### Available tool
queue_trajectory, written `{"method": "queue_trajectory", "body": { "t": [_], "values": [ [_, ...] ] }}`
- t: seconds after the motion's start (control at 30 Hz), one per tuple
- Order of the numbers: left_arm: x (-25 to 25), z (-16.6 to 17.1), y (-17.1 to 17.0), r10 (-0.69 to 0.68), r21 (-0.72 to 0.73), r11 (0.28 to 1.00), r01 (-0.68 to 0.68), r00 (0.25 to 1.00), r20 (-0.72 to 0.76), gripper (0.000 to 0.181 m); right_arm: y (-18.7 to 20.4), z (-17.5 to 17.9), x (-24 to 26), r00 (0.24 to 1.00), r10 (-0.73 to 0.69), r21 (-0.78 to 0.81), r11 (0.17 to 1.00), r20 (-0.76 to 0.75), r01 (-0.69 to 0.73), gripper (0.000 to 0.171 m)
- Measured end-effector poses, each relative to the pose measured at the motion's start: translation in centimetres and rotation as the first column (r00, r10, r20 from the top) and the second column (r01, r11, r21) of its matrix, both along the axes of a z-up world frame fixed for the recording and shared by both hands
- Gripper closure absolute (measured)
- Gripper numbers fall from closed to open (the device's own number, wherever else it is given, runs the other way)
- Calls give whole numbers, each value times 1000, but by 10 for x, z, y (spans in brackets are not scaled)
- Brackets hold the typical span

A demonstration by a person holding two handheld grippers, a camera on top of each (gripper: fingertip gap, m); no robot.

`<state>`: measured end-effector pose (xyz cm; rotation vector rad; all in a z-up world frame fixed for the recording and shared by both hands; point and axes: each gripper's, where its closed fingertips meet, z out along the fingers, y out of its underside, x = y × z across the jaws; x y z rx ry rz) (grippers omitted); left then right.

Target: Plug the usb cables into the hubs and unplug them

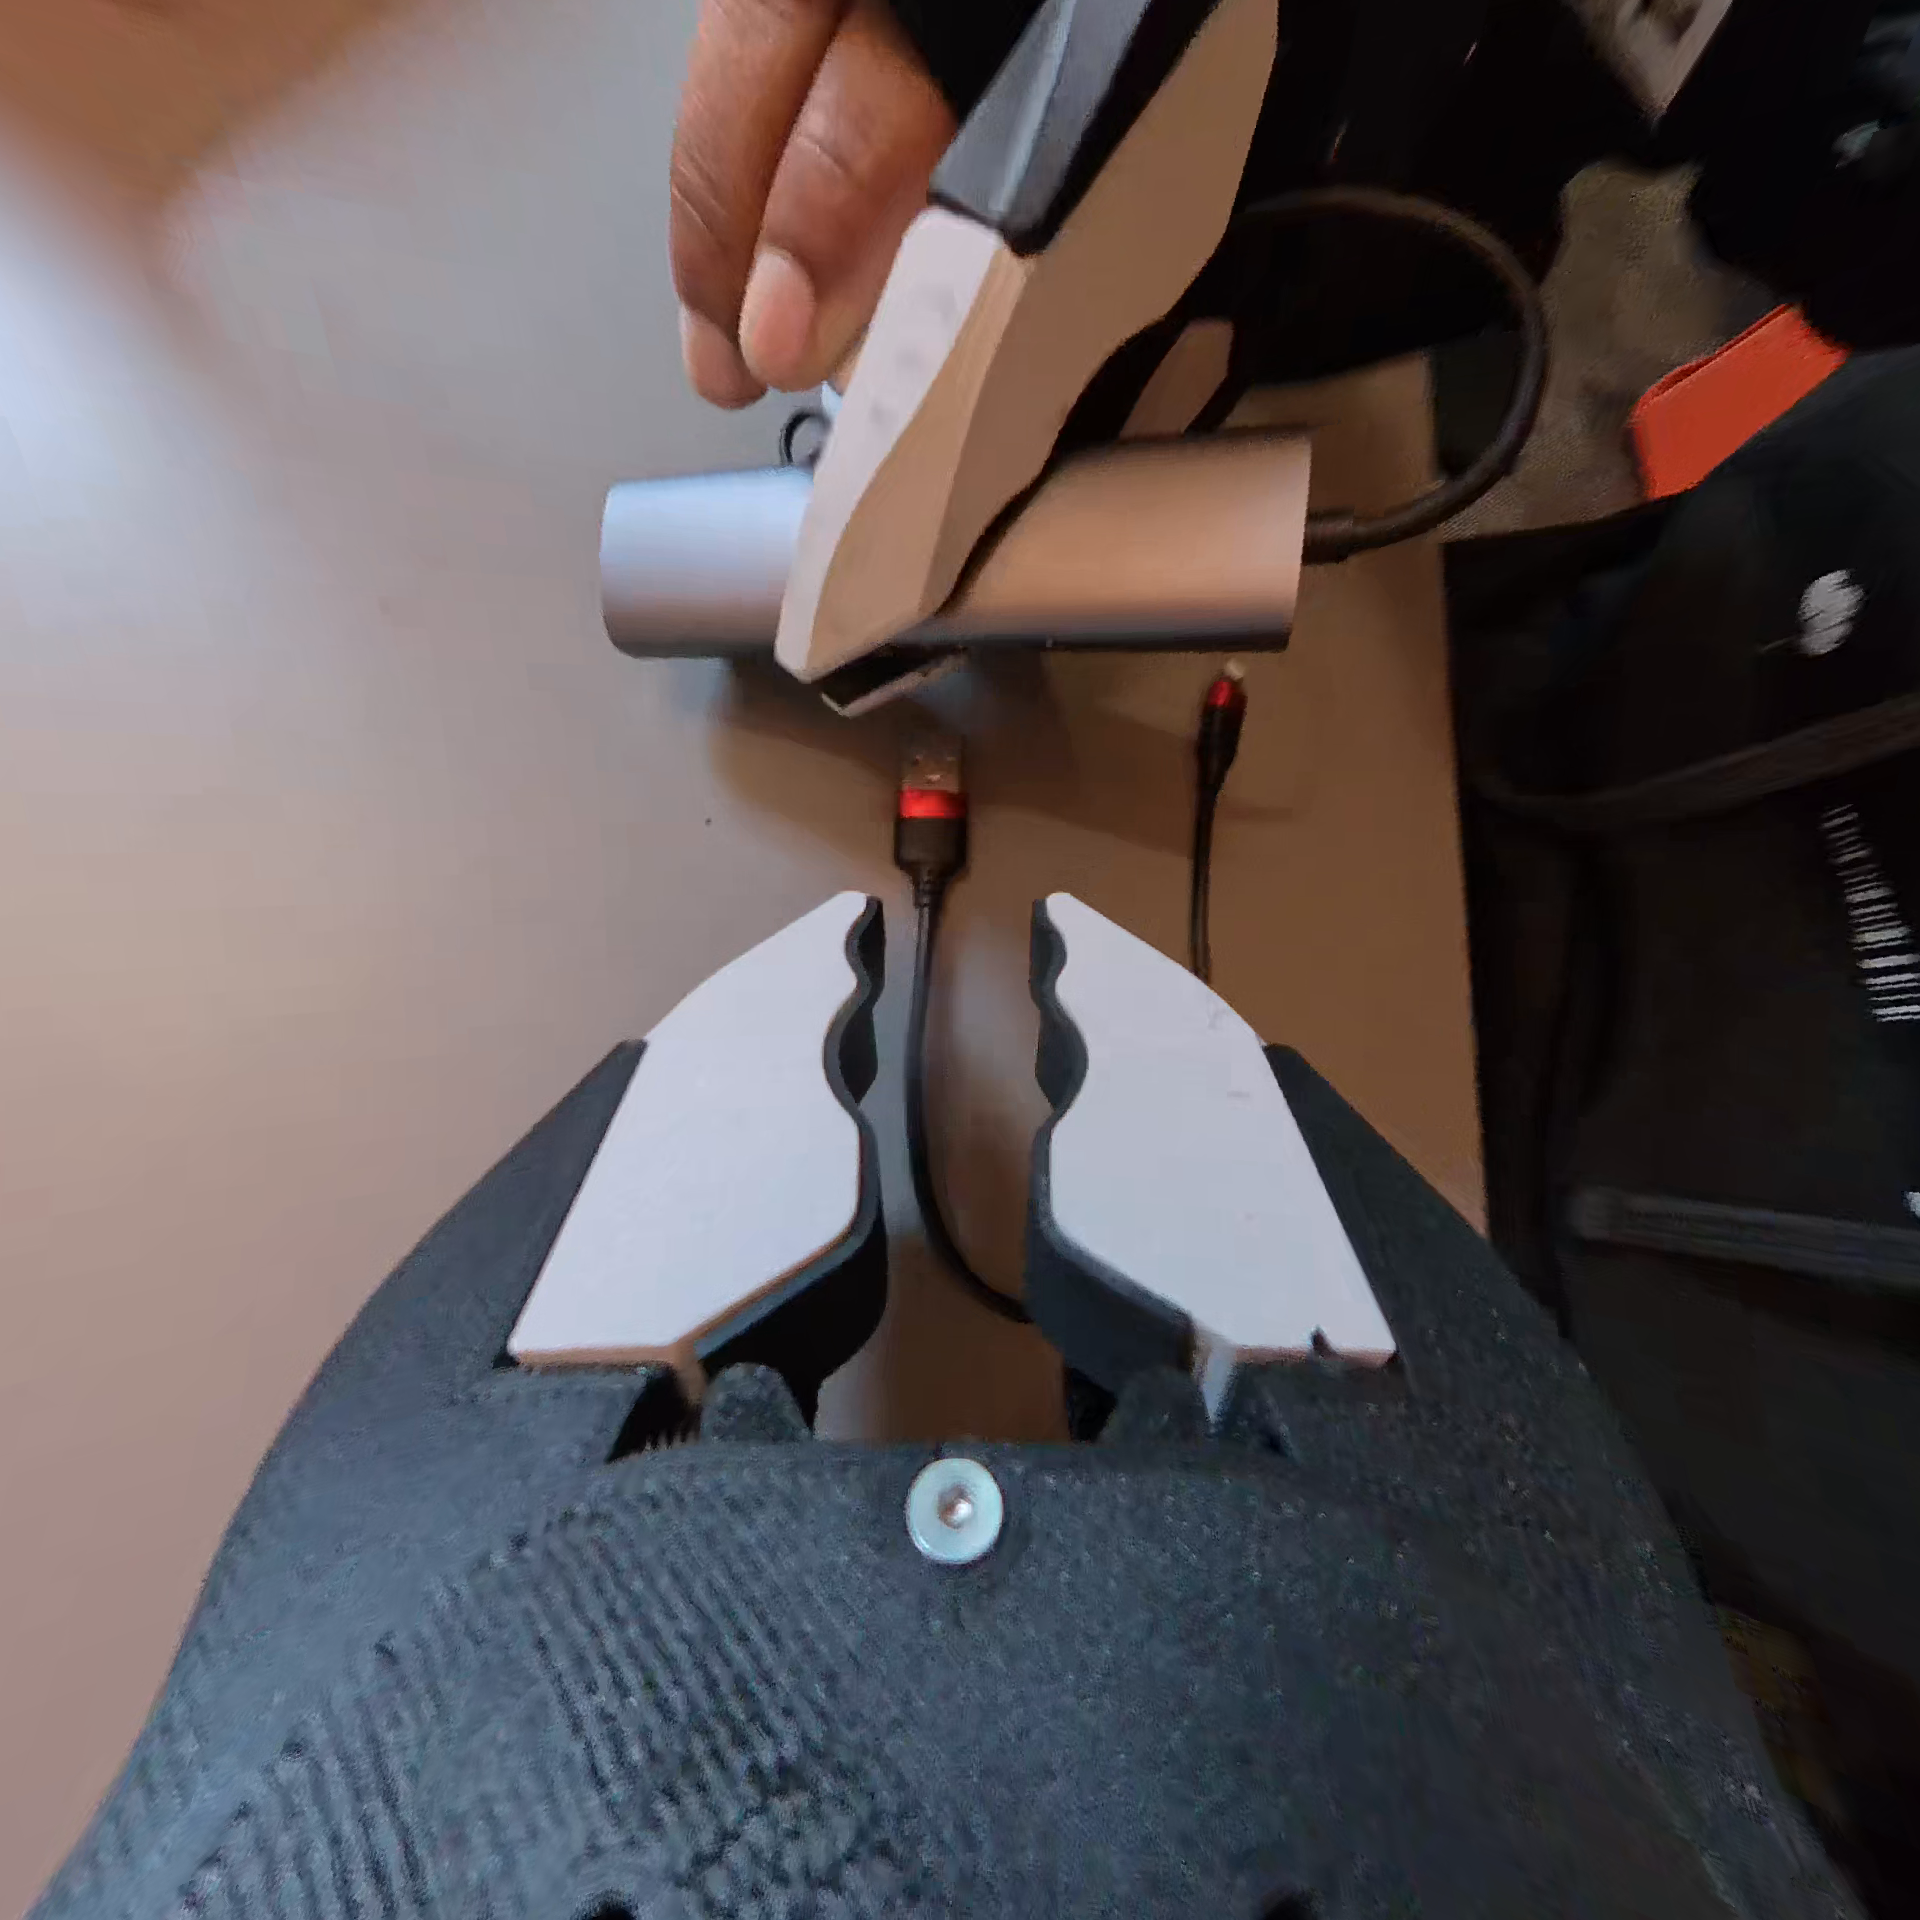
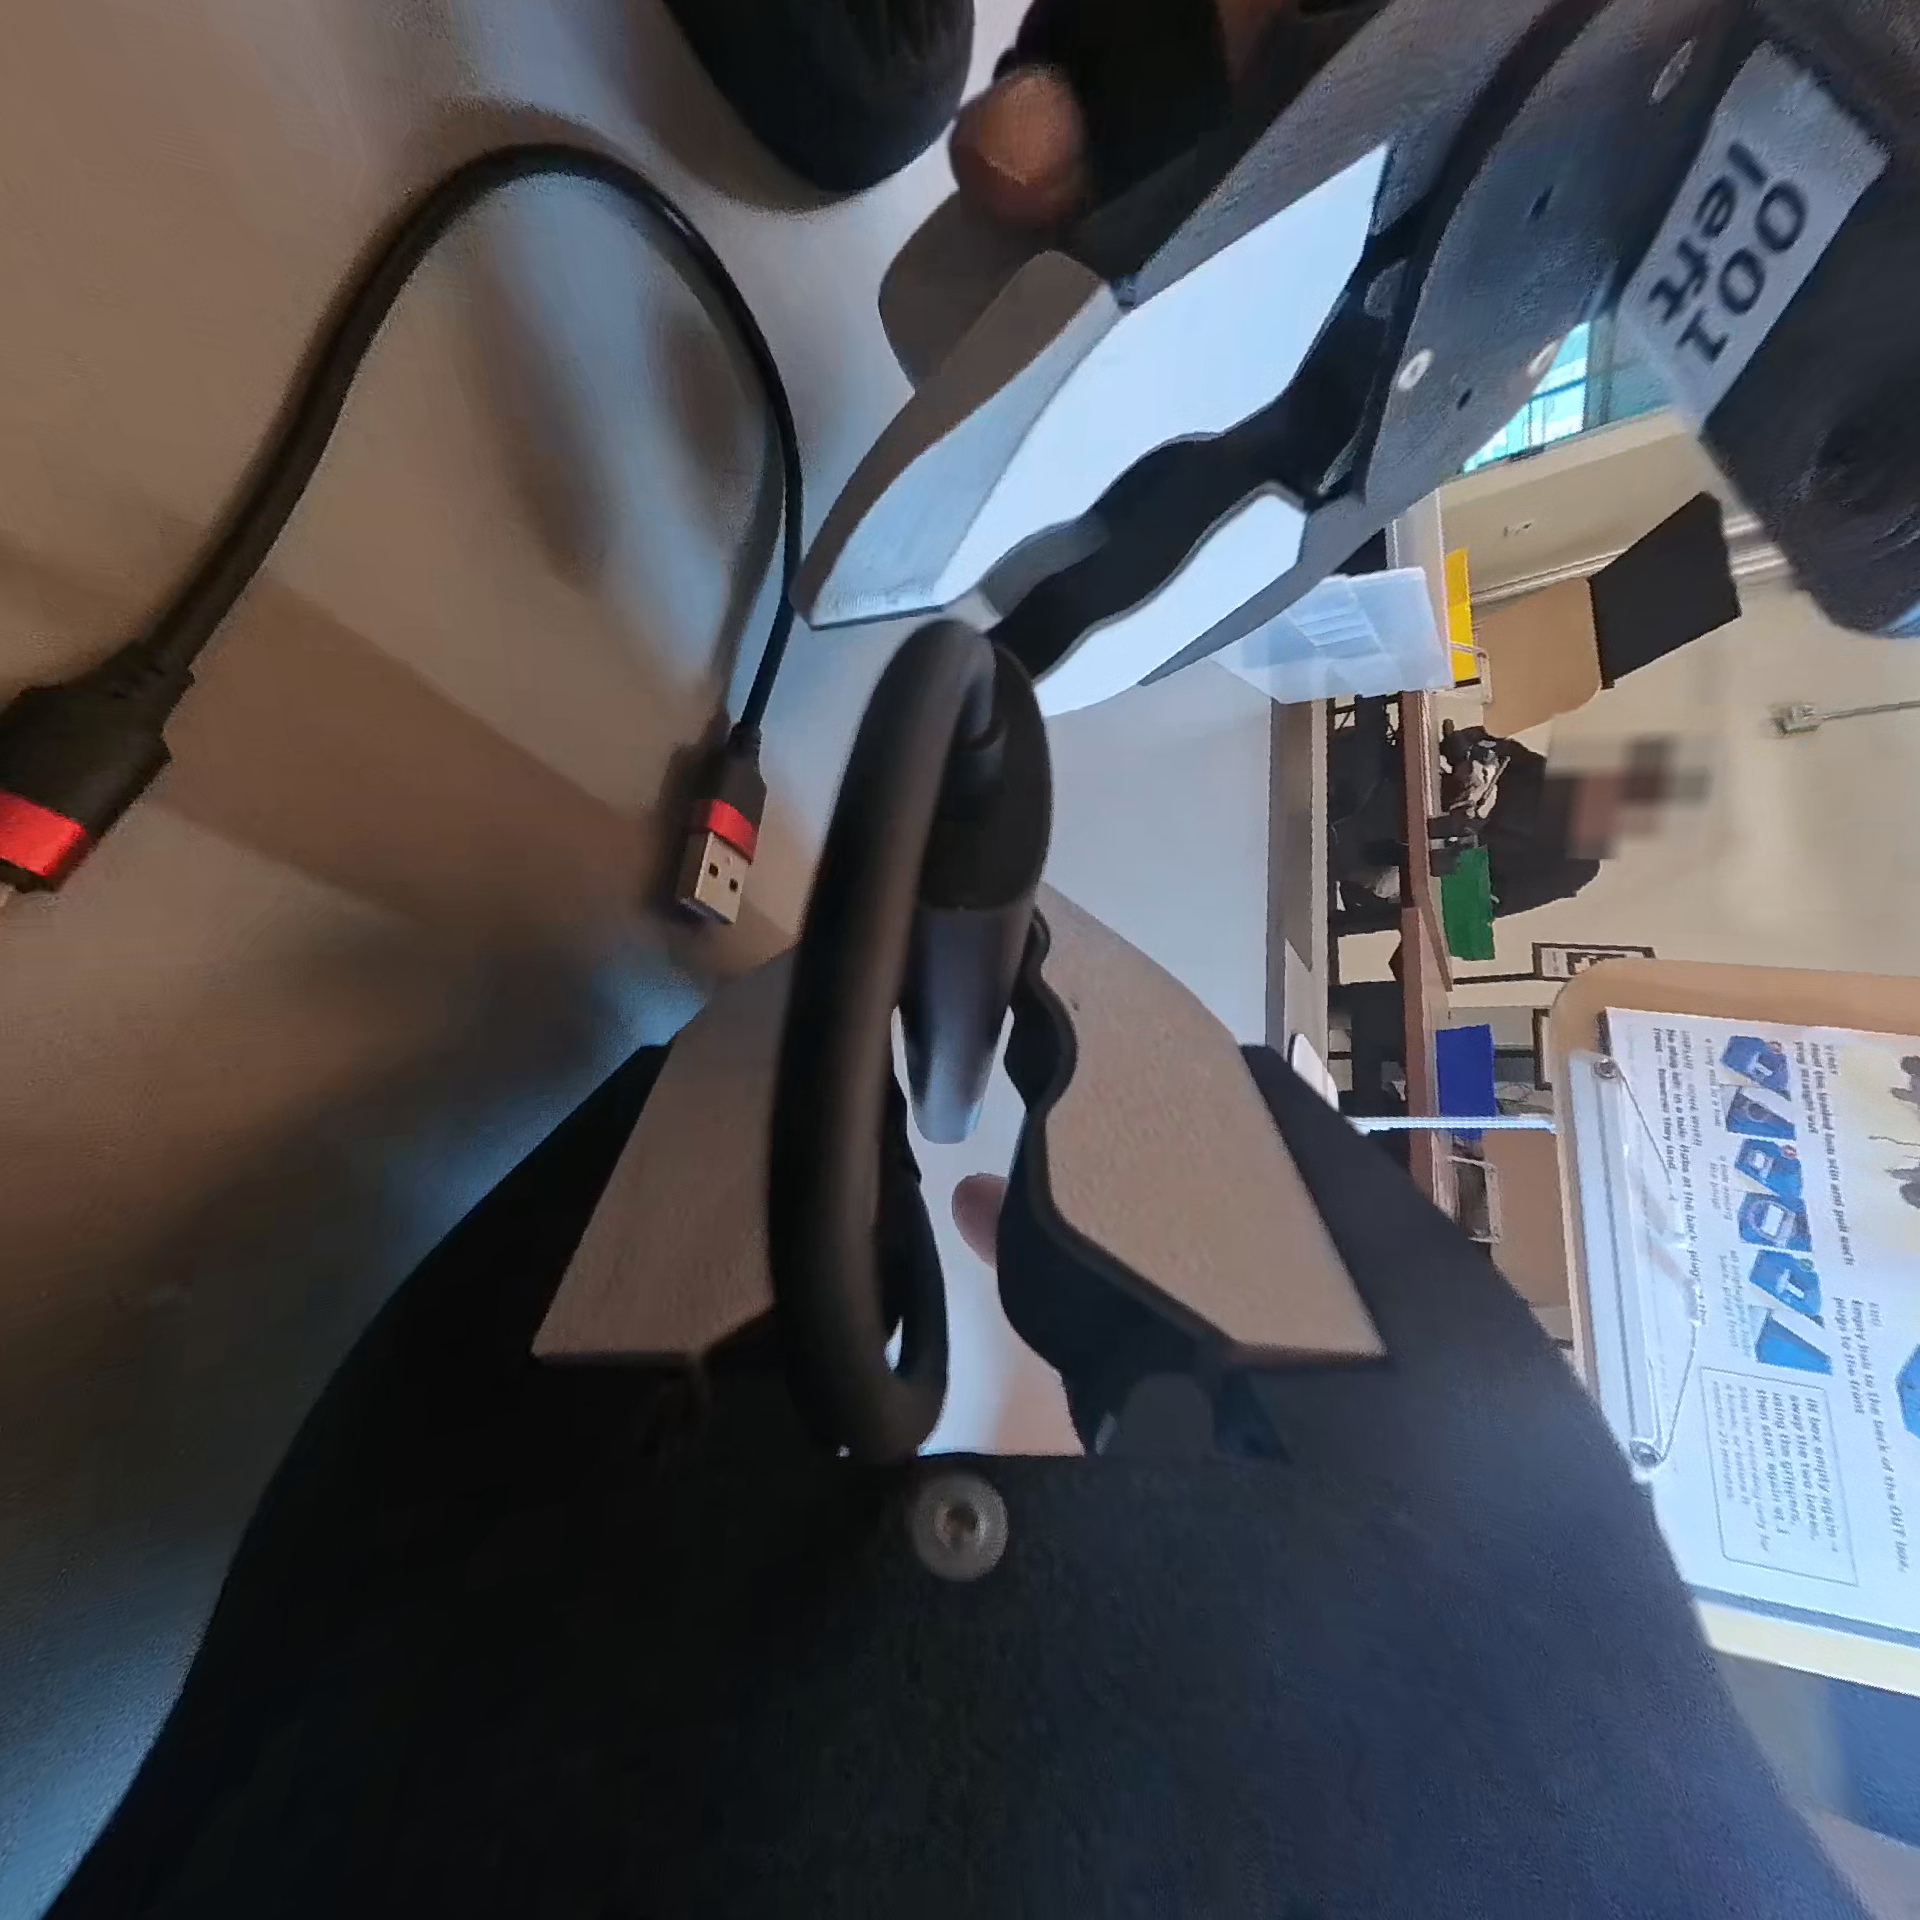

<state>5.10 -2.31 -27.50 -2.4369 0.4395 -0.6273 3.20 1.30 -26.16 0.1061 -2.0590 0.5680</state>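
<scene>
A grey usb hub (image 1: 707,561) is held above the table, clamped across its middle by my right gripper (image 1: 842,675), which a hand (image 1: 790,187) holds. In the right wrist view my right gripper (image 2: 935,935) is shut on the hub (image 2: 951,1039), seen end on, with its thick black lead (image 2: 831,1039) looping back. A black usb cable with a red-banded plug (image 1: 930,800) lies on the table just below the hub, unplugged. My left gripper (image 1: 956,914) is open, the cable running untouched between its fingers. A second red-banded plug (image 1: 1216,717) lies to the right.
The beige table (image 1: 312,727) ends at the right, where a black bag (image 1: 1662,1039) and an orange part (image 1: 1725,405) sit. In the right wrist view both plugs (image 2: 717,852) (image 2: 52,810) lie on the table, my left gripper (image 2: 935,623) hovers open, and an instruction board (image 2: 1766,1299) stands right. About 4 centimetres separates my left fingertips from my right.
</scene>
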Motion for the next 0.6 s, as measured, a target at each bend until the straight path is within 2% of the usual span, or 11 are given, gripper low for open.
{"method": "queue_trajectory", "body": {
  "t": [0.17, 0.27, 0.4, 0.43, 0.5, 0.57, 0.6],
  "values": [
    [0, -18, 1, -65, -27, 998, 60, 962, -264, 156, 20, 12, -8, 997, -73, -30, 997, -25, 72, 152],
    [-2, -24, 6, -55, -18, 998, 52, 938, -344, 161, 30, 20, -9, 994, -103, -56, 993, -40, 101, 152],
    [0, -24, 8, -28, -8, 1000, 27, 933, -358, 167, 31, 23, -8, 993, -104, -60, 993, -47, 101, 152],
    [1, -24, 9, -21, 11, 1000, 26, 932, -362, 175, 31, 23, -8, 994, -100, -59, 994, -49, 97, 152],
    [-1, -24, 13, 2, 62, 998, 24, 924, -383, 175, 29, 23, -7, 994, -92, -52, 995, -56, 89, 152],
    [-3, -21, 11, 8, 51, 999, 9, 944, -329, 175, 28, 22, -6, 995, -78, -43, 996, -64, 75, 152],
    [0, -14, 10, 7, 50, 999, 6, 966, -257, 175, 26, 22, -5, 995, -68, -41, 997, -67, 65, 152]
  ]
}}
